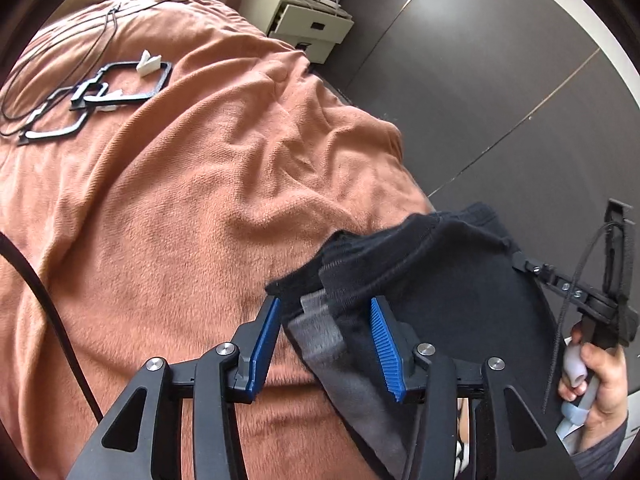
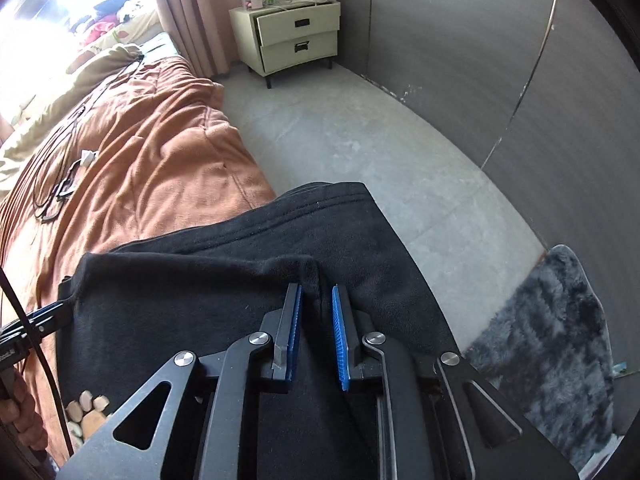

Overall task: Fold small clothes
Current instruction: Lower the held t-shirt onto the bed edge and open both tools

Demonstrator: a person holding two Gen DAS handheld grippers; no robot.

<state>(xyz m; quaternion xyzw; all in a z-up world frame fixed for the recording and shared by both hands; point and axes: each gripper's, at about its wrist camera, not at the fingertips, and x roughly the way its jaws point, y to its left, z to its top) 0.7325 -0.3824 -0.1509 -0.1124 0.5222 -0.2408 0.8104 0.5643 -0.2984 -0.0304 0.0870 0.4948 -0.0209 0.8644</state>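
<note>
I find the black garment lying at the near right edge of the bed, on the orange blanket, part of it hanging off toward the floor. My left gripper has its blue pads apart, with the garment's grey-lined edge between them; the pads do not press on it. My right gripper has its pads close together around a ridge of the black cloth; whether they pinch it I cannot tell. A hand shows at the right in the left view. Far left on the blanket lie black frames and a cable. A bedside cabinet stands far off.
</note>
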